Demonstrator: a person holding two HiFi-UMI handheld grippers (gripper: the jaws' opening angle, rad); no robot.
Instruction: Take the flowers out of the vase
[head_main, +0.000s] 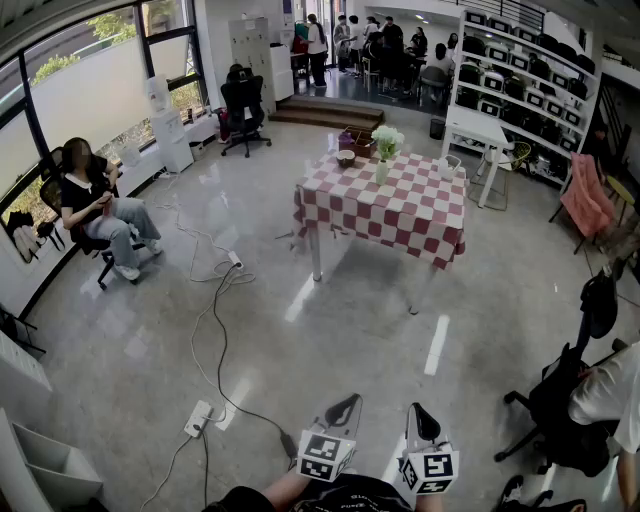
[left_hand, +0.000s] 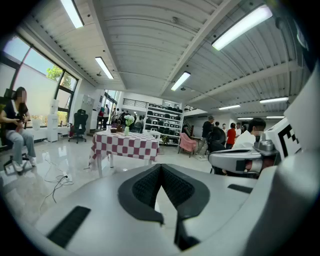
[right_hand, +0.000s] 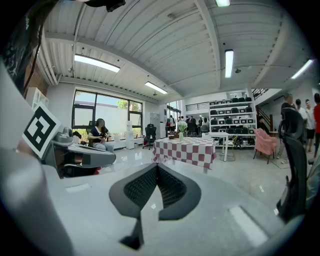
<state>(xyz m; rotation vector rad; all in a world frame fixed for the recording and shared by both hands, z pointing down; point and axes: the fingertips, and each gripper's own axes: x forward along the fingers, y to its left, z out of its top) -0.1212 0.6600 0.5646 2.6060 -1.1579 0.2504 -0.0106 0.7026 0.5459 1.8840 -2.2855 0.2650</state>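
Note:
White-green flowers (head_main: 387, 141) stand in a small pale vase (head_main: 381, 172) on the far side of a red-and-white checked table (head_main: 385, 210), well ahead of me across the floor. The flowers (left_hand: 129, 120) and the table (left_hand: 125, 145) also appear small in the left gripper view, and the flowers (right_hand: 182, 127) over the table (right_hand: 186, 150) in the right gripper view. My left gripper (head_main: 345, 404) and right gripper (head_main: 418, 410) sit low at the picture's bottom, side by side, far from the table. Both are shut with nothing between their jaws.
A small bowl (head_main: 346, 157) and a dark box (head_main: 352, 140) sit on the table. Cables and a power strip (head_main: 199, 417) lie on the floor at left. A seated person (head_main: 98, 210) is at left, office chairs (head_main: 570, 400) at right, shelves (head_main: 520, 70) behind.

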